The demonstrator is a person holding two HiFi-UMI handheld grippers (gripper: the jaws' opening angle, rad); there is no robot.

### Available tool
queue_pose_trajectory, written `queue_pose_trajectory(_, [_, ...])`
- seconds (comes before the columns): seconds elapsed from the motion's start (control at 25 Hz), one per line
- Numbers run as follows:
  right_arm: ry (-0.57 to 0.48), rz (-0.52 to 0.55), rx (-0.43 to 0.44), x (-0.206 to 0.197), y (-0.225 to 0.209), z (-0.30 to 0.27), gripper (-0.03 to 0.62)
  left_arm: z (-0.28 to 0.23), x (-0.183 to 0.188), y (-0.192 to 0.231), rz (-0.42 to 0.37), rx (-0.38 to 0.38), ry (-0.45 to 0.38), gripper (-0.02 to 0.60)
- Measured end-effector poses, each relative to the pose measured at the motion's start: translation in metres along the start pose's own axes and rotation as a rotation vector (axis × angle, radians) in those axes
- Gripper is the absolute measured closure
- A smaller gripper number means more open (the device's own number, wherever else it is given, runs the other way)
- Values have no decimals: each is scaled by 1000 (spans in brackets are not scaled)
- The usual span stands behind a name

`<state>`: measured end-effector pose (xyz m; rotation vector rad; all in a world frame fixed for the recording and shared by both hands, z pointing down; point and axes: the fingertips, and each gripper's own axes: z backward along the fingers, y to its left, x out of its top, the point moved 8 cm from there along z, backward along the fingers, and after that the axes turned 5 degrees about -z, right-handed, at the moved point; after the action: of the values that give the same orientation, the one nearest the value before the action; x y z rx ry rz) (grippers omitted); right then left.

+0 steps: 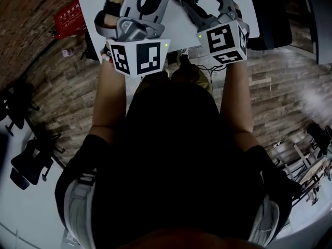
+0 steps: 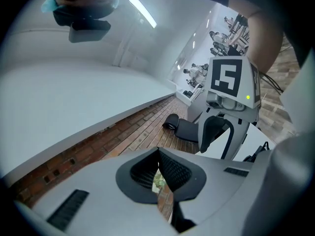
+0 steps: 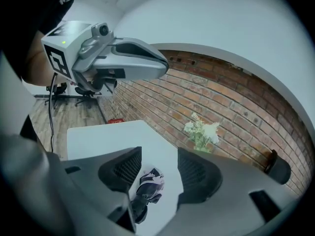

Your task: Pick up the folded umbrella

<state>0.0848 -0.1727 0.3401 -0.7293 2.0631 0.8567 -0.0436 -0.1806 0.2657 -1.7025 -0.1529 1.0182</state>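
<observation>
Two tools are in view, and only one is placed to do the work. The right tool (image 3: pixel 156 173) has its jaws well apart and holds nothing. The left tool (image 2: pixel 158 173) has its pads closed together on nothing and is aimed past the work at the brick wall (image 2: pixel 123 132).

The folded umbrella (image 3: pixel 150 185) lies on the white surface (image 3: pixel 98 136), ahead of and below the right tool. It is framed in the gap between the jaws, nearer the left jaw, which hides its near end. It is not yet touched.

Risks, as judged from this position:

1. Off-centre approach. With the umbrella nearer the left jaw, that jaw may land on top of the bundle instead of beside it and push it along the smooth surface.
2. Grip on loose cloth. The far end is bunched fabric (the firmer dark part sits closer to the tool). Closing on fabric alone could let the umbrella sag or slip out on the lift.
3. Tip strike. The tool is angled downward, so its tips may meet the surface before the pads straddle the umbrella.
4. Crowding. The left tool hangs close at the upper left of the right tool, and contact between them is possible.

The flowers (image 3: pixel 202 132) stand well beyond the umbrella and carry little risk.
</observation>
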Motion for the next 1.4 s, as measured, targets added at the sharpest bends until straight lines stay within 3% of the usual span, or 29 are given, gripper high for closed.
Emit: queue_pose_trajectory(1.4, [342,-160,155,-102,20,-57,304,-23,-20,-17,24,-54,28,569])
